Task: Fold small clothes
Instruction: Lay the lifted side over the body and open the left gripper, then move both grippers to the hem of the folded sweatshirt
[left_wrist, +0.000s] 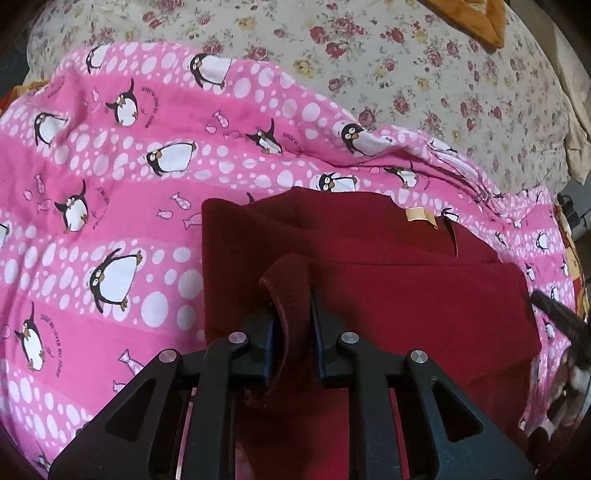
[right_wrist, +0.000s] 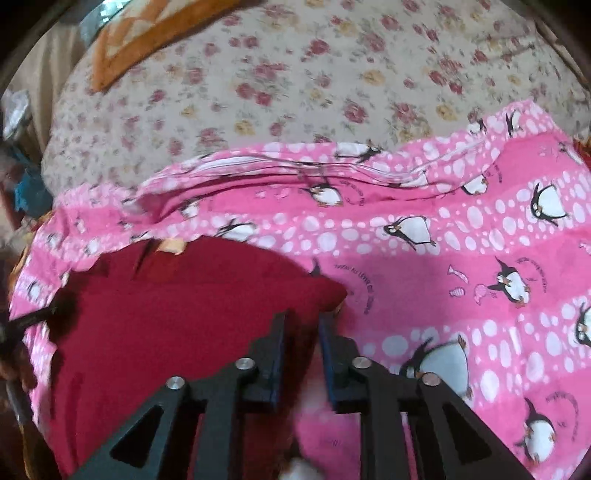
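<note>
A dark red garment lies partly folded on a pink penguin-print blanket. A tan label shows near its far edge. My left gripper is shut on a hemmed edge of the garment, which loops up between the fingers. In the right wrist view the same garment lies at lower left. My right gripper is at the garment's right corner with its fingers close together on the red cloth. That view is blurred.
The pink blanket lies on a floral bed sheet, which also shows in the right wrist view. An orange cloth lies at the far edge of the bed. A dark object enters from the right.
</note>
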